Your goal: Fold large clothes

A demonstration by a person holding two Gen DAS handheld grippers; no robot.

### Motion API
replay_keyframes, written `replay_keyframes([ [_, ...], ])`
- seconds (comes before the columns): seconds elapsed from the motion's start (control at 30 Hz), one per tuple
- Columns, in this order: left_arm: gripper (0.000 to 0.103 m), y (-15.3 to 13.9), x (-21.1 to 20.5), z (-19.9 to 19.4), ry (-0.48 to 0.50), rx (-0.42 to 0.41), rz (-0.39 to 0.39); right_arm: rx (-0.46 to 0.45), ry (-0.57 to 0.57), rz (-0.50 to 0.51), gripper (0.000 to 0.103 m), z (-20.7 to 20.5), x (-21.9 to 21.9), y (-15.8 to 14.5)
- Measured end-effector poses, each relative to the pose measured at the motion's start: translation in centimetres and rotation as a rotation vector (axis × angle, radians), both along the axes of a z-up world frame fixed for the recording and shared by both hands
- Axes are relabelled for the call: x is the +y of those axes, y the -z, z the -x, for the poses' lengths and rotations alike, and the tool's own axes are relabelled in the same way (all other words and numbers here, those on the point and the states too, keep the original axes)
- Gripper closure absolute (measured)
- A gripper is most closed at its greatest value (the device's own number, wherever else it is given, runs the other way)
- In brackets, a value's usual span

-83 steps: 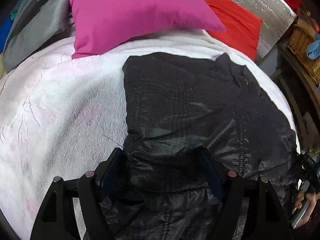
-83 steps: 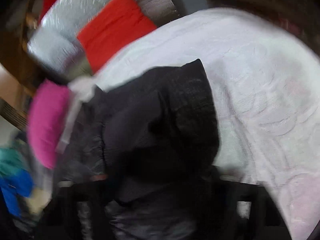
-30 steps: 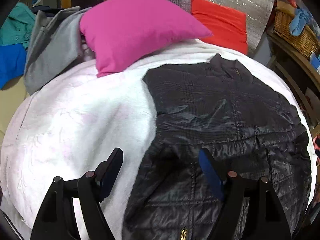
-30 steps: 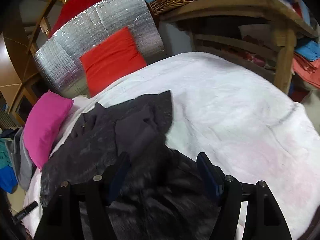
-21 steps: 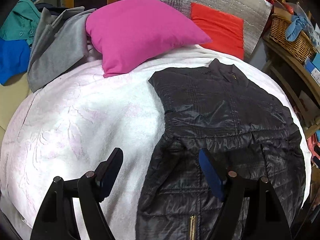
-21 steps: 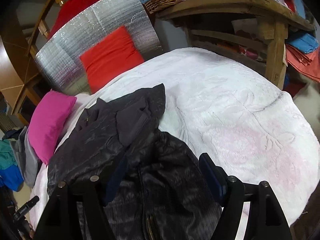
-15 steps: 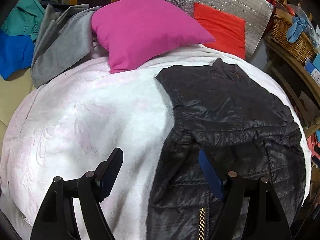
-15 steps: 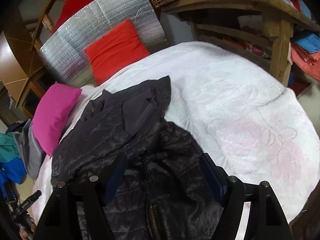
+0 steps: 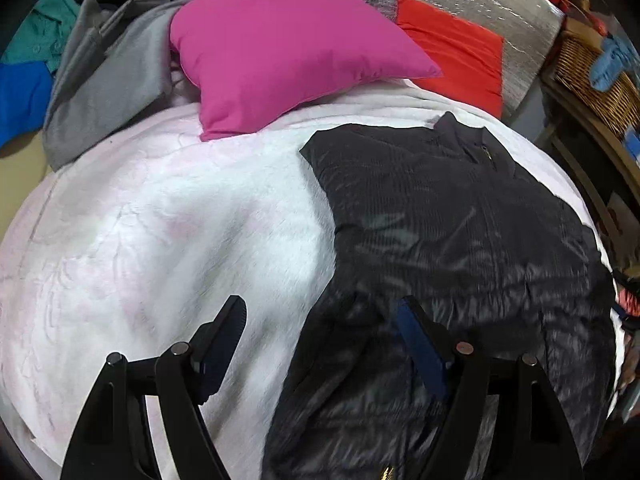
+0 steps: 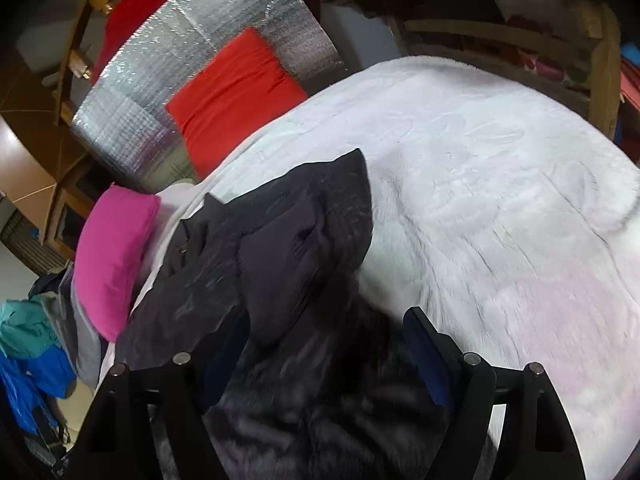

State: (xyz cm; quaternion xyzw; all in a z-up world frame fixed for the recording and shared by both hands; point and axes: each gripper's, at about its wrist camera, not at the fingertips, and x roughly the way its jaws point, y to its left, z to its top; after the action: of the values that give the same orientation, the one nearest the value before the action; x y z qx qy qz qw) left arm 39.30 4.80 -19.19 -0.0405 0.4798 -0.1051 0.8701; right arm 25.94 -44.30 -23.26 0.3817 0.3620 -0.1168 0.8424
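The black quilted jacket [image 9: 460,216] is lying on the white bed blanket [image 9: 160,240], collar far. It looks light, soft and slippery, so pinching a hem edge seems best. The left gripper [image 9: 320,328] is hovering open; the right gripper [image 10: 326,336] is opening, gripping nothing.

Open white blanket [image 9: 152,240] left of the black jacket [image 9: 460,240]: free passage. Likewise bare blanket right of the jacket in the right wrist view. Far edge blocked by pink pillow [image 9: 280,48], red cushion [image 9: 456,56], grey clothes [image 9: 108,84]. Wooden shelf [image 10: 600,60] bounds the far right side.
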Motion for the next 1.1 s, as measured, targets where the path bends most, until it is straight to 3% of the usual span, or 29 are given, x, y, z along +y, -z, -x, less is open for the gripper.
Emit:
replay_keyframes([
  [0.2,0.025,1.4,-1.6,-3.7,-0.018,0.055,0.022,-0.004,-0.04,-0.07,0.021,-3.3,-1.1,1.6],
  [0.27,0.025,1.9,-2.2,-4.5,-0.011,0.067,0.016,0.042,-0.071,-0.06,0.022,-4.4,-0.5,2.2],
  [0.4,0.025,3.0,-3.9,-5.5,0.016,0.102,-0.022,0.068,-0.119,0.046,0.057,-5.5,1.3,1.9],
  [0.5,0.025,2.7,-4.7,-5.4,0.036,0.092,-0.01,0.002,-0.107,0.091,0.07,-4.6,1.6,-0.3],
  [0.6,0.025,2.0,-5.7,-4.8,0.058,0.032,-0.081,-0.031,-0.11,0.106,0.071,-4.0,1.8,-1.1],
  [0.67,0.025,2.7,-5.9,-4.8,0.057,0.05,-0.121,0.039,-0.131,0.097,0.07,-4.6,1.8,0.5],
  [0.77,0.025,3.3,-5.2,-4.9,0.034,0.108,-0.059,0.061,-0.122,0.012,0.06,-4.4,0.8,1.7],
  [0.87,0.025,2.8,-4.6,-4.4,0.027,0.112,-0.047,0.032,-0.103,-0.016,0.034,-2.9,-0.2,0.1],
  [1.1,0.025,1.0,-2.6,0.2,0.032,0.054,-0.057,-0.017,-0.112,0.027,0.032,2.3,-1.1,-2.5],
])
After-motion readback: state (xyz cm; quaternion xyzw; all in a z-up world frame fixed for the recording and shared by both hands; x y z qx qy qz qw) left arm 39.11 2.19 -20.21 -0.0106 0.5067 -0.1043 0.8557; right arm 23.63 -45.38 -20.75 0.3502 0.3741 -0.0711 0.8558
